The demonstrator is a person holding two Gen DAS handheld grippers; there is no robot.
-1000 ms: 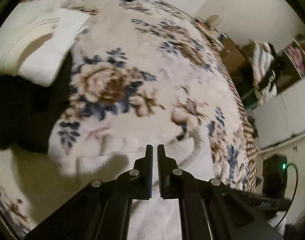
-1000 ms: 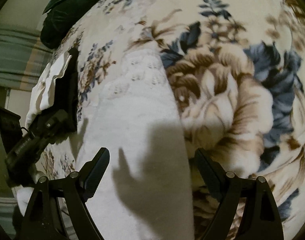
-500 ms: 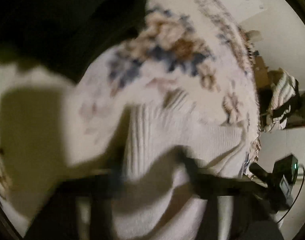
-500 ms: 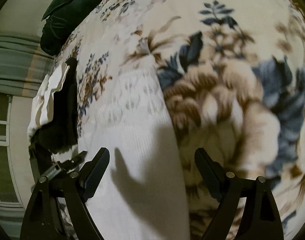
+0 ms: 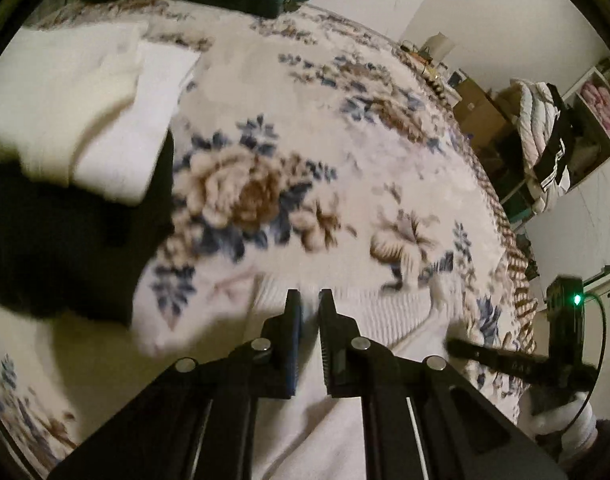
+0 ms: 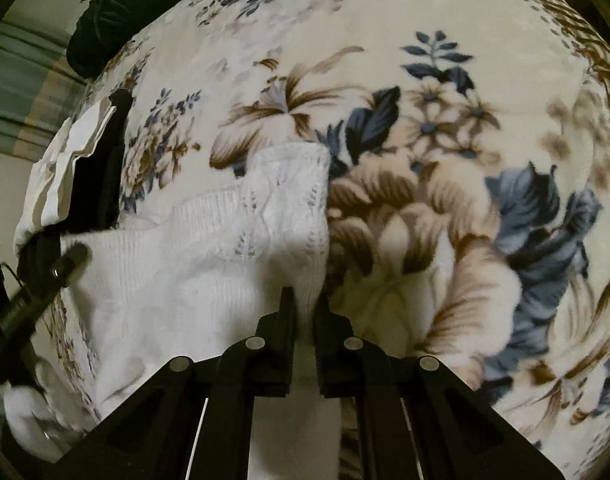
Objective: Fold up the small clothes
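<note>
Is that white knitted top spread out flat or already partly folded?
Partly folded. In the right wrist view the white knitted top has one flap doubled over, and the right gripper pinches its edge above the floral blanket.

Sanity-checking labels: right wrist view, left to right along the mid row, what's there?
left gripper → pile of folded clothes → white knit garment, pinched by the right gripper → big brown rose on the floral blanket → blue leaves.

A white knitted garment [image 6: 241, 240] with an eyelet pattern is seen on a cream plush bed blanket [image 6: 445, 208] — printed with brown and blue flowers.
</note>
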